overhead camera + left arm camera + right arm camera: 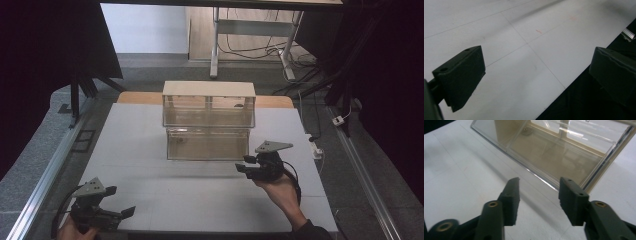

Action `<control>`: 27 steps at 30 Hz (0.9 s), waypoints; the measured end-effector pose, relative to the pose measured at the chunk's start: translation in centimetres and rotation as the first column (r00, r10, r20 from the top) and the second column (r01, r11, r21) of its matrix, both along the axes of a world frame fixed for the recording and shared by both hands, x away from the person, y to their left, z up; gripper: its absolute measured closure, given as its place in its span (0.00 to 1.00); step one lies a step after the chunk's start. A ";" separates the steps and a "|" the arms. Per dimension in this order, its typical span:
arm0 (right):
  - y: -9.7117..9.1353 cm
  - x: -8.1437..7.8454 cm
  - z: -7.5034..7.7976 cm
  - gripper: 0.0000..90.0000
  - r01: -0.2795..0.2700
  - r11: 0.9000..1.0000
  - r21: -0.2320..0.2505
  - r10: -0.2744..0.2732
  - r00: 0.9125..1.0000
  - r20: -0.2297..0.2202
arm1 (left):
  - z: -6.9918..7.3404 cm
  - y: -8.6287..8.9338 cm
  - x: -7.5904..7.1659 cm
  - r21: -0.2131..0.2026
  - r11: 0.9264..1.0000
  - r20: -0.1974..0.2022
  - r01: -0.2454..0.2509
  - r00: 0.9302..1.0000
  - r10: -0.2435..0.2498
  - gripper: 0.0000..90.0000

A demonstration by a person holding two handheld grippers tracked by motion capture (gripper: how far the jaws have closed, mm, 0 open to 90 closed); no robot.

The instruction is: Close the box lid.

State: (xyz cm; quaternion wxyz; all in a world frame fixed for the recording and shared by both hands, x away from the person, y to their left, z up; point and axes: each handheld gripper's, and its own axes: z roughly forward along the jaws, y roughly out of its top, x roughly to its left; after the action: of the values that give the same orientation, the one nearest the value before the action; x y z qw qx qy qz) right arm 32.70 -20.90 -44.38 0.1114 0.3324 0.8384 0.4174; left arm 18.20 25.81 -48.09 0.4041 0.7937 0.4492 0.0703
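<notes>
A clear plastic cabinet (208, 102) with a pale wooden top stands at the middle of the white table (150, 175). Its lower clear drawer (207, 144) is pulled out toward me and looks empty. My right gripper (243, 163) hovers just off the drawer's front right corner, held in a hand. In the right gripper view the drawer's front wall (544, 178) runs just beyond my right gripper (540, 182), whose jaws stand apart with nothing between them. My left gripper (121, 201) rests at the table's near left corner. In its own view my left gripper (537, 57) is wide open over bare tabletop.
The table's near edge (564, 87) drops off into dark right under the left gripper. A metal rail (45, 175) runs along the table's left side and another (362, 170) along the right. A desk frame with cables (250, 47) stands on the floor behind.
</notes>
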 end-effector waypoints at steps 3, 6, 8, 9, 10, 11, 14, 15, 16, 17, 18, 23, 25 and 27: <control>-0.1 -0.4 0.3 0.48 0.005 1.000 0.009 -0.005 1.000 0.007 | 0.0 0.0 0.0 0.000 1.000 -0.002 0.000 1.000 0.000 0.00; -0.3 -0.7 0.6 0.43 0.006 1.000 0.017 -0.006 1.000 0.007 | 0.0 0.0 0.0 0.002 1.000 -0.001 -0.001 1.000 0.001 0.00; -0.3 -1.0 0.7 0.38 0.005 1.000 0.019 -0.005 1.000 0.009 | 0.0 0.0 0.0 0.001 1.000 -0.002 -0.001 1.000 0.001 0.00; -0.4 -1.1 0.8 0.36 0.006 1.000 0.022 -0.006 1.000 0.008 | 0.0 0.0 0.0 0.000 1.000 -0.002 -0.001 1.000 0.001 0.00; -0.4 -1.3 0.8 0.35 0.004 1.000 0.019 -0.004 1.000 0.010 | 0.0 0.0 0.0 -0.001 1.000 -0.002 -0.001 1.000 0.001 0.00; -0.4 -1.4 0.9 0.33 0.005 1.000 0.021 -0.006 1.000 0.012 | 0.0 0.0 0.0 -0.001 1.000 -0.002 -0.001 1.000 0.001 0.00; -0.6 -1.9 1.0 0.28 0.005 1.000 0.020 -0.005 1.000 0.016 | 0.0 0.0 0.0 -0.001 1.000 -0.002 0.000 1.000 0.000 0.00; -0.7 -2.1 1.0 0.27 0.006 1.000 0.025 -0.006 1.000 0.016 | 0.0 0.0 0.0 -0.001 1.000 -0.001 0.000 1.000 0.000 0.00; -0.8 -2.3 1.0 0.25 0.006 1.000 0.026 -0.006 1.000 0.018 | 0.0 0.0 0.0 -0.002 1.000 -0.002 0.001 1.000 -0.001 0.00; -0.9 -2.5 1.1 0.24 0.006 1.000 0.026 -0.007 1.000 0.019 | 0.0 0.0 0.0 -0.002 1.000 -0.002 0.001 1.000 -0.001 0.00; -1.1 -2.7 1.1 0.23 0.007 1.000 0.027 -0.008 1.000 0.020 | 0.0 0.0 0.0 -0.002 1.000 -0.002 0.001 1.000 -0.001 0.00; -2.1 -3.7 1.4 0.18 0.018 0.999 0.033 -0.020 0.999 0.039 | 0.0 0.0 0.0 -0.002 1.000 -0.002 0.003 1.000 -0.003 0.00; -2.6 -4.1 1.5 0.17 0.030 0.999 0.040 -0.032 0.998 0.049 | 0.0 0.0 0.0 -0.003 1.000 -0.002 0.003 1.000 -0.003 0.00; -3.1 -4.5 1.7 0.14 0.042 0.998 0.042 -0.044 0.997 0.060 | 0.0 0.0 0.0 -0.002 1.000 -0.002 0.003 1.000 -0.003 0.00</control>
State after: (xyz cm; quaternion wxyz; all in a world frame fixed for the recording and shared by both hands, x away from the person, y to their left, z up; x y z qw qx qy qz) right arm 28.19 -24.03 -42.72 0.1390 0.3397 0.8187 0.4417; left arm 18.21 25.81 -48.08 0.4045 0.7940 0.4485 0.0686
